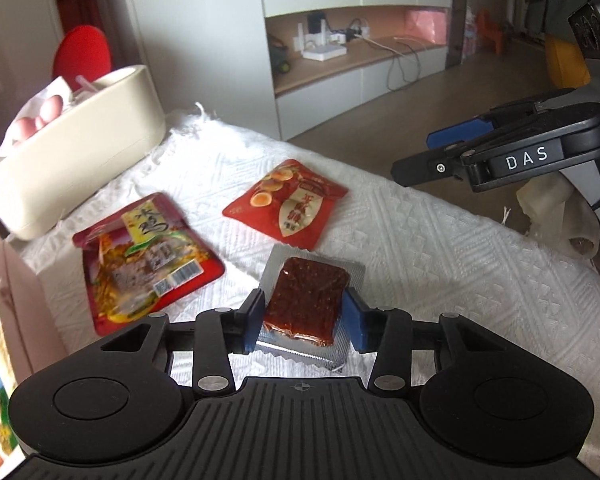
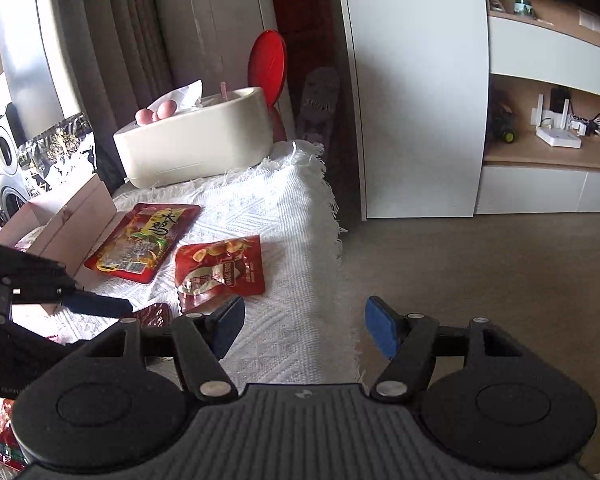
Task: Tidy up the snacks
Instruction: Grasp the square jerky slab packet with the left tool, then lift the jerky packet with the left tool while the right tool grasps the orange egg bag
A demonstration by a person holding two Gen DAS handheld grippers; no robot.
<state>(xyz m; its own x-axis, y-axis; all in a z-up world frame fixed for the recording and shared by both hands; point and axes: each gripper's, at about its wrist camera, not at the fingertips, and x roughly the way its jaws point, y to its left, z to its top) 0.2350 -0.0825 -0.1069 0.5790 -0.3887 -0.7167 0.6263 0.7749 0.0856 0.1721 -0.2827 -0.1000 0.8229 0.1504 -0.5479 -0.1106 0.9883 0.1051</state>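
Left wrist view: left tool [image 1: 305, 312] pinching silver-edged dark red snack pack [image 1: 306, 300] near edge of white-cloth surface [image 1: 440, 248] — two red snack packets [image 1: 148, 256] [image 1: 288, 202] lie farther, cream box [image 1: 72, 152] far left. Right tool [image 2: 305, 326] spread wide, holding nothing.

A lived-in home is shown by a white built-in wall unit [image 1: 340, 60] with a router [image 1: 325, 53] and cables on its wooden shelf, a wood floor [image 2: 480, 272], curtains [image 2: 128, 40], a washing machine [image 2: 0, 160], and a fringed white cloth [image 1: 380, 232] spread with snack packets.
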